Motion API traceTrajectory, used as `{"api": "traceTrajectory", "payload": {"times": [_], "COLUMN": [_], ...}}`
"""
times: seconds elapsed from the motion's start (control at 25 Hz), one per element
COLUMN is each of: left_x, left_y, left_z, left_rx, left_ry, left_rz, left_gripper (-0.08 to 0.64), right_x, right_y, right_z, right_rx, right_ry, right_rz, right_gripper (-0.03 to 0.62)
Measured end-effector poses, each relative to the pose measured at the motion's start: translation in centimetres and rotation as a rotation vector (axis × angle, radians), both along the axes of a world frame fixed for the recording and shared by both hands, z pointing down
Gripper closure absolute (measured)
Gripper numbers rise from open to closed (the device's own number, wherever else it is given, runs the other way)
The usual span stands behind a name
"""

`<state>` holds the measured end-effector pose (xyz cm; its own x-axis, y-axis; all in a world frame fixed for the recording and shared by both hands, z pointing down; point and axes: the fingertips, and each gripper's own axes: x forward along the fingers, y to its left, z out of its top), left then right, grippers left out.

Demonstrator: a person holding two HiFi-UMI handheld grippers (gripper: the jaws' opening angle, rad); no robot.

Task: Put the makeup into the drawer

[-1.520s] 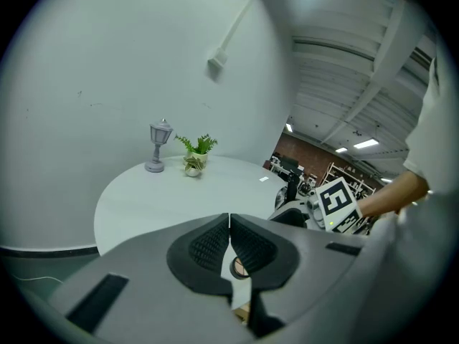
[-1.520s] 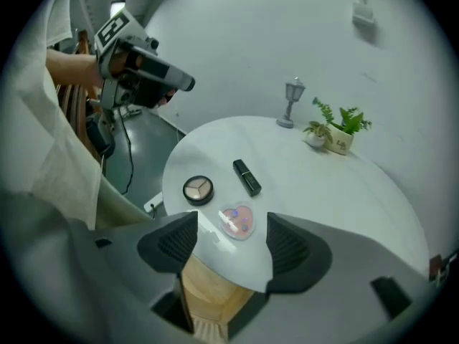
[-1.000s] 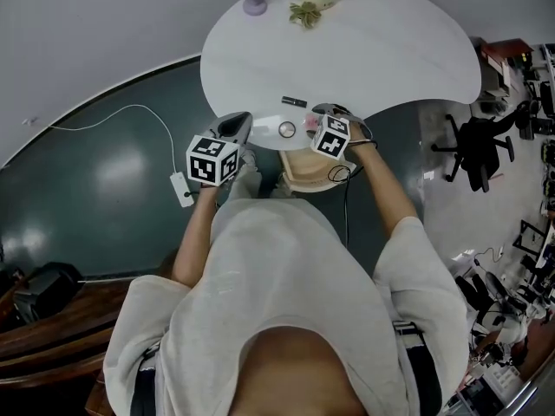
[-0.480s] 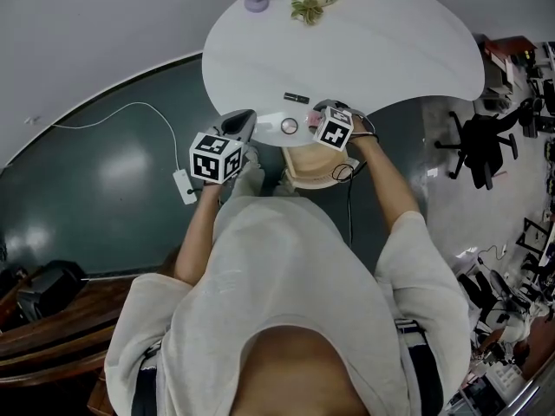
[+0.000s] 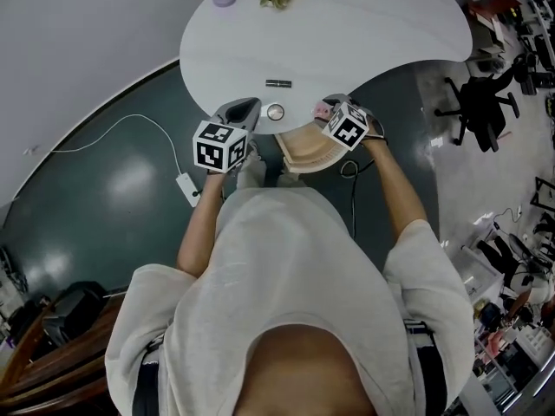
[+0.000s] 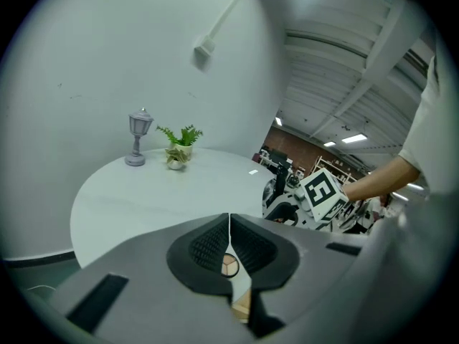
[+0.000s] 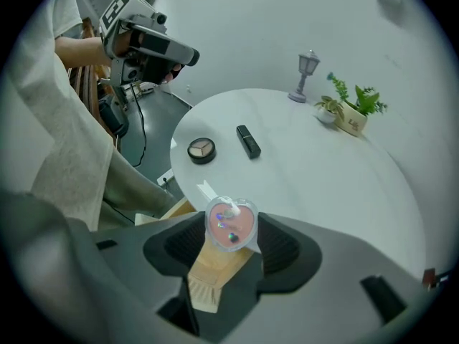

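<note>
Progress so far: early, I'd say. Drawer (image 5: pixel 305 156) is pulled out under the near edge of the surface (image 5: pixel 364 33), and what I can see of the inside looks bare wood, so prob. nothing stowed yet. Two makeup items lie on the surface: a round palette (image 7: pixel 201 149) near the edge and a black lipstick (image 7: pixel 248 141) just beyond it, apart from each other. Neither is touched by a tool.

Third item, a pink heart compact (image 7: pixel 231 226), is off the surface and pinched in the right tool (image 5: pixel 329 109). Its jaws have just been closing and now sit partway apart, one pad on each side of the compact, gripping it at the flanks. The tool points steeply down. In the right gripper view I see drawer wood directly below the compact, so I judge it's roughly over the drawer, at the surface's rim. Not released yet.

Left tool (image 6: pixel 229 224) has its pads pressed together w/ nothing between them. Through the slit below the tips I catch the palette beyond, not touching. It hangs at the surface's near edge, left of the drawer.

Left to do, as I read it: drop the compact in, then fetch the palette and lipstick, then maybe push the drawer in.
</note>
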<state>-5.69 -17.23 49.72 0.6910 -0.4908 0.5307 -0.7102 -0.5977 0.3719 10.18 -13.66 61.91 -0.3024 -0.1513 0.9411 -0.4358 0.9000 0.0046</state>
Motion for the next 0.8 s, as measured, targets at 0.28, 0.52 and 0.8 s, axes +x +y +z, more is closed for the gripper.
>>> {"api": "traceTrajectory", "payload": {"times": [0.28, 0.52, 0.8], "left_x": [5.5, 7.7, 5.1], "left_y": [1.6, 3.2, 4.4], "left_z": [0.1, 0.6, 1.7], "left_rx": [-0.009, -0.027, -0.062], "left_ry": [0.009, -0.002, -0.021], "left_rz": [0.135, 0.176, 0.105], "left_gripper": [0.546, 0.546, 0.546], "right_x": [4.4, 5.1, 2.4], "right_y": [4.5, 7.6, 9.7], "right_z": [-0.1, 1.4, 5.1], "right_rx": [-0.001, -0.031, -0.098], "right_ry": [-0.002, 0.016, 0.042], "right_rz": [0.152, 0.120, -0.027], "right_gripper": [0.367, 0.367, 0.365]}}
